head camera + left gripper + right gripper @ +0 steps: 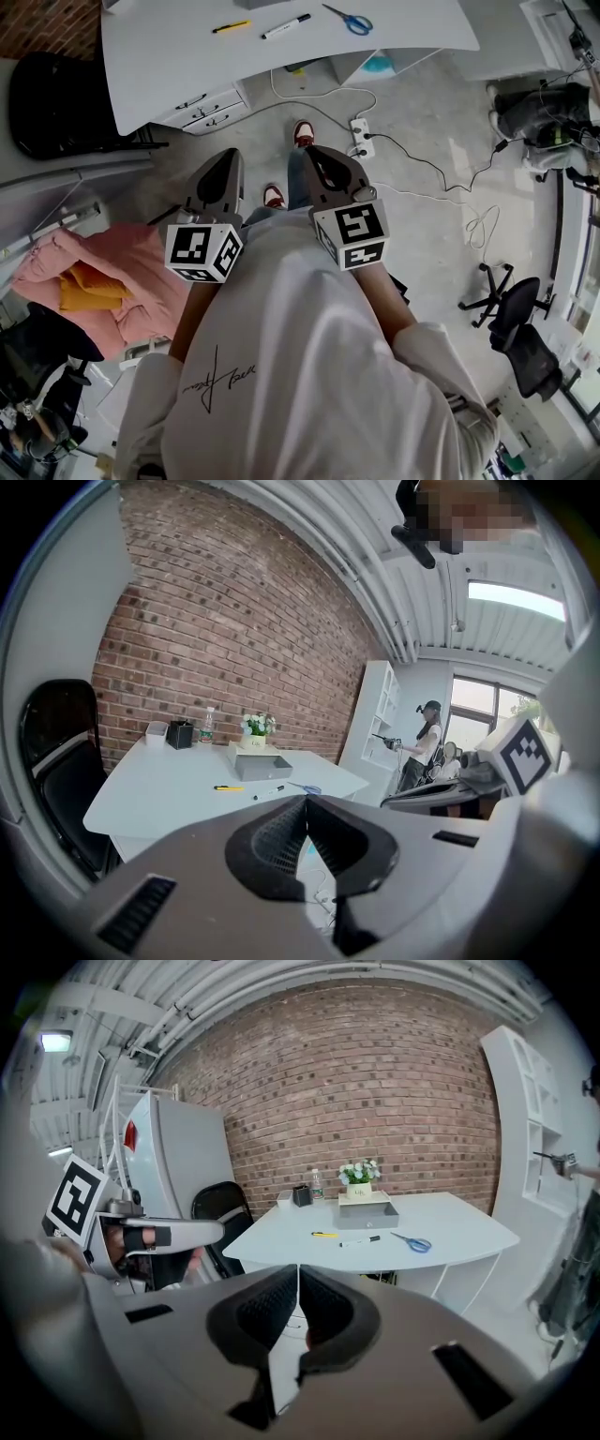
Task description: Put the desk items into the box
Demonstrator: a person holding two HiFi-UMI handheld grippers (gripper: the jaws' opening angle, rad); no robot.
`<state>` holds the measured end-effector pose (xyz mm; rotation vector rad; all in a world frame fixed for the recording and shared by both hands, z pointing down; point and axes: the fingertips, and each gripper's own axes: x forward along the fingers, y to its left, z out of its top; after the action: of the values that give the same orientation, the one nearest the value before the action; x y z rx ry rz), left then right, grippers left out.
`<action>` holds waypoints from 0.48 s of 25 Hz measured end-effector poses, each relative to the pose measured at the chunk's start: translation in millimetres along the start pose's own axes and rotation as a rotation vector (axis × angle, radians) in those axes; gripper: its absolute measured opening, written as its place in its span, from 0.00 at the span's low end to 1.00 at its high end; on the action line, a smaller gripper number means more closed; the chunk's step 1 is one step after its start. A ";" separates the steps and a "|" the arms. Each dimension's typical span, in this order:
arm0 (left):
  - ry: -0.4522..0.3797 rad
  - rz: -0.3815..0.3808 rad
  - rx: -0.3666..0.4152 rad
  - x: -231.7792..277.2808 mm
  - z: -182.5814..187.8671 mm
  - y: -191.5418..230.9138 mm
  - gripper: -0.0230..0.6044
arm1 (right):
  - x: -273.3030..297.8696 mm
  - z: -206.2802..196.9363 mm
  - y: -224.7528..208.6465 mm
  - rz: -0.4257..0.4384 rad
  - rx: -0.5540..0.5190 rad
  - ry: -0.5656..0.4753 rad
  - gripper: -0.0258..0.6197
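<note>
Task not begun, as far as shows: your left gripper [306, 803] and right gripper [298, 1274] have jaws closed on nothing, and the yellow tool [324, 1234], marker [361, 1239] and scissors [412, 1241] lie loose on the desk [450, 1222], well ahead of both jaws, just short of the grey box [367, 1211].

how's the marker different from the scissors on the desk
The marker is a straight white stick with a black end; the scissors have blue loop handles and thin metal blades. The marker lies between the yellow tool and the scissors, which end the row. Both lie flat on the white desk.
</note>
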<state>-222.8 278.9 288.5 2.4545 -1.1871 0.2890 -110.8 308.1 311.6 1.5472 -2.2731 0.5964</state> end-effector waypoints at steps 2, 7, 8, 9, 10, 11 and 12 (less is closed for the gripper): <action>0.005 0.000 -0.001 11.7 4.3 1.8 0.05 | 7.5 5.8 -8.6 0.002 0.000 0.001 0.08; 0.011 0.000 0.001 46.8 15.9 5.8 0.05 | 29.6 19.6 -36.1 0.010 0.003 0.003 0.08; 0.014 0.000 0.000 53.5 17.6 6.4 0.05 | 33.9 22.3 -41.6 0.011 0.003 0.003 0.08; 0.016 0.001 0.000 59.7 19.3 6.8 0.05 | 37.9 25.3 -46.9 0.013 0.003 0.003 0.08; 0.019 0.002 -0.001 65.6 21.1 7.0 0.05 | 41.6 28.5 -52.0 0.015 0.003 0.002 0.08; 0.021 0.003 0.000 71.6 23.2 7.3 0.05 | 45.2 31.9 -57.1 0.017 0.002 0.001 0.08; 0.023 0.003 0.000 77.8 25.4 7.7 0.05 | 48.9 35.2 -62.3 0.018 0.003 0.000 0.08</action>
<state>-180.4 208.7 294.9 2.4434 -1.1819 0.3170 -71.3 231.0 314.9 1.5293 -2.2903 0.6044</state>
